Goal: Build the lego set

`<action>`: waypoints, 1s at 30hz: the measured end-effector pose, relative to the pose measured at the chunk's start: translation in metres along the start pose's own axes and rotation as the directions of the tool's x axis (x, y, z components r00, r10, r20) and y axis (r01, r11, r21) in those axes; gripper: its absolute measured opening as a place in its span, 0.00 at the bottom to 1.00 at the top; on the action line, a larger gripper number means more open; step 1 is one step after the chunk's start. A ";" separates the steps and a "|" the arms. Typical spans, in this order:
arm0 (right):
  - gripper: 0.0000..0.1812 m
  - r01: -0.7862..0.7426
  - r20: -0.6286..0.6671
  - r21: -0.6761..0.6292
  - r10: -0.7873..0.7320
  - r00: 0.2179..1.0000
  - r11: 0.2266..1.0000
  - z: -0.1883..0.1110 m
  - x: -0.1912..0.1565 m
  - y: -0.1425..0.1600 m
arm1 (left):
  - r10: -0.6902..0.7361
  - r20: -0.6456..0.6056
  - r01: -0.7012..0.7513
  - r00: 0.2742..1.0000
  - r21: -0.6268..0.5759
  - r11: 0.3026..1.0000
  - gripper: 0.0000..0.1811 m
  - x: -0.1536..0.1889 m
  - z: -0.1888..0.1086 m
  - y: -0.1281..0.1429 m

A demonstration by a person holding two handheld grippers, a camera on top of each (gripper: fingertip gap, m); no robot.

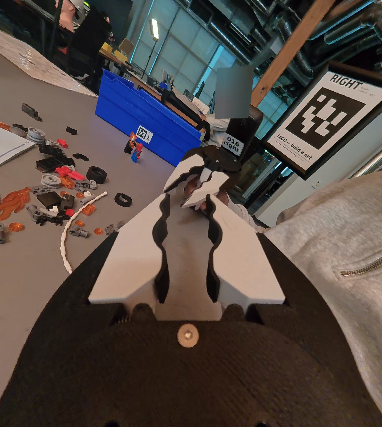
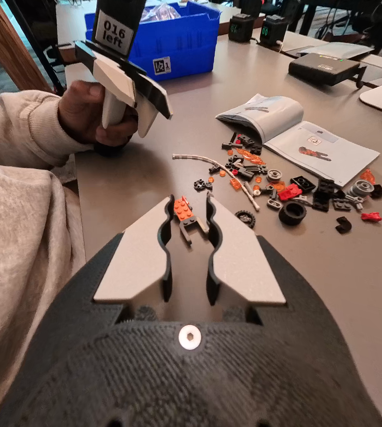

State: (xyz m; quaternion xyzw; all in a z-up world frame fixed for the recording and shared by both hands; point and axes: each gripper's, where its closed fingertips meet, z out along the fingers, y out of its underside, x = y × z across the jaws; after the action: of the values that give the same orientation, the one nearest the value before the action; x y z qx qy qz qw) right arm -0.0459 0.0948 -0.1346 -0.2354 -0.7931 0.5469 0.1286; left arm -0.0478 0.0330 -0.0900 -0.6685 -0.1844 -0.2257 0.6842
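Note:
My right gripper (image 2: 189,196) is open and low over the grey table (image 2: 139,184). A small orange and black lego assembly (image 2: 184,212) lies on the table between its fingertips; its grey end lies against the right finger. My left gripper (image 1: 188,198) is open and empty, held above the table's near edge and facing the right gripper (image 1: 178,196). The left gripper also shows in the right wrist view (image 2: 125,124), held in a hand. A pile of loose lego pieces (image 2: 277,184) lies to the right; it also shows in the left wrist view (image 1: 53,191).
An open instruction booklet (image 2: 312,147) lies behind the pile. A blue bin (image 2: 174,41) stands at the back, with two minifigures (image 1: 134,147) in front of it. A black tyre (image 2: 292,212), a white flexible hose (image 2: 220,168), a black box (image 2: 324,68) and a framed sign (image 1: 324,120) are around.

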 end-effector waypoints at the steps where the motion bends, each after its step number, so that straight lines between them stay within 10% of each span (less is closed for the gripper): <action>1: 0.14 -0.005 -0.001 0.013 0.005 1.000 1.000 -0.001 0.001 -0.002 | 0.003 0.001 -0.003 1.000 0.001 1.000 0.15 0.000 0.000 0.000; 30: 0.15 -0.056 -0.090 0.067 0.062 0.994 0.996 -0.006 0.021 -0.008 | 0.062 0.050 -0.061 0.997 -0.017 0.998 0.12 -0.003 0.002 0.002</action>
State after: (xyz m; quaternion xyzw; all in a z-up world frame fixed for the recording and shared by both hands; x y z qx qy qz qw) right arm -0.0628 0.1084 -0.1257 -0.2796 -0.7611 0.5641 0.1562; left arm -0.0493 0.0348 -0.0935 -0.6846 -0.1791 -0.1890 0.6808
